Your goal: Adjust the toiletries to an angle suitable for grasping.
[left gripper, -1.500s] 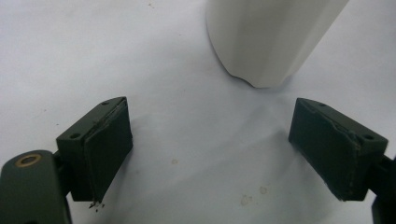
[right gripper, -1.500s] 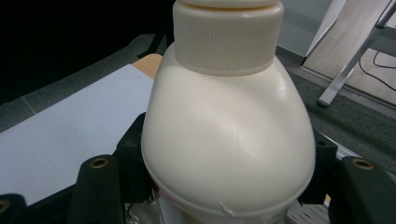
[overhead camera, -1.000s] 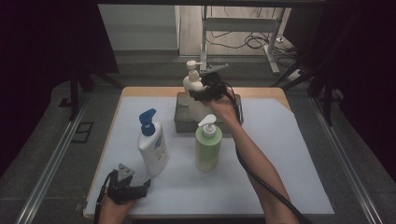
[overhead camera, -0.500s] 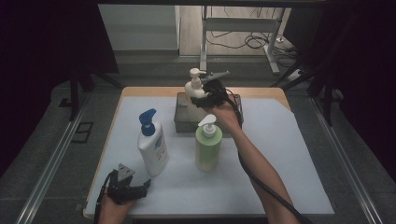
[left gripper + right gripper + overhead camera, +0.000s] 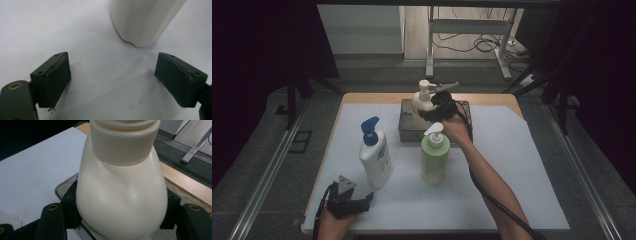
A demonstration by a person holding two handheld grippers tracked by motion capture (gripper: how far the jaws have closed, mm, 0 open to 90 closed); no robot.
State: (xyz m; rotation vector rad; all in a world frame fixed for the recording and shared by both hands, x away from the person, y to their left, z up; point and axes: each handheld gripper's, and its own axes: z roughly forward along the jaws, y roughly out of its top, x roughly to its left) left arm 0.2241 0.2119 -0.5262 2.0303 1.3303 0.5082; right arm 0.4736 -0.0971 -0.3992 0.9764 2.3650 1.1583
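Right claw (image 5: pixel 432 111) lowered, clamped on cream bottle (image 5: pixel 423 100) over tray (image 5: pixel 408 131), left claw (image 5: pixel 354 203) apart, resting.

My cream pump bottle (image 5: pixel 421 100) sits clamped between the pads of my right tool (image 5: pixel 434 107), gripped around its rounded shoulder just under the ribbed collar (image 5: pixel 124 143). It stands roughly upright over the grey tray (image 5: pixel 408 125) at the table's twelve o'clock edge, with its pump head on top, nozzle pointing toward three o'clock. The body is smooth, glossy and plain.
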